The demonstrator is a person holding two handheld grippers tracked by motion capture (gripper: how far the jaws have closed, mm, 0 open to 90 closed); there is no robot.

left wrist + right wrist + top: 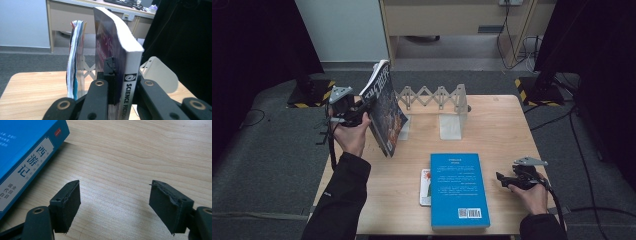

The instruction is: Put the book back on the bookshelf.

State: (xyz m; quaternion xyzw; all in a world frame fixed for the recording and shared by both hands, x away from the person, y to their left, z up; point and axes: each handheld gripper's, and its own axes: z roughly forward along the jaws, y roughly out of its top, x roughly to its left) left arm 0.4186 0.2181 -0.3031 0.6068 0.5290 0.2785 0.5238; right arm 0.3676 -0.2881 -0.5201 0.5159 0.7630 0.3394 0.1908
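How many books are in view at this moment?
3, possibly 4. A science fiction book is held upright in the left gripper; a blue book lies flat on the table, partly covering a thin white one. The left gripper view shows something book-like standing behind.

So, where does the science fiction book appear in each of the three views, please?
High view: the science fiction book is upper left, held tilted above the table by the left gripper.
Left gripper view: centre, upright, its spine clamped between the jaws.
Right gripper view: not in it; the blue book lies at upper left.
Shared landmark: the wooden table, also at and.
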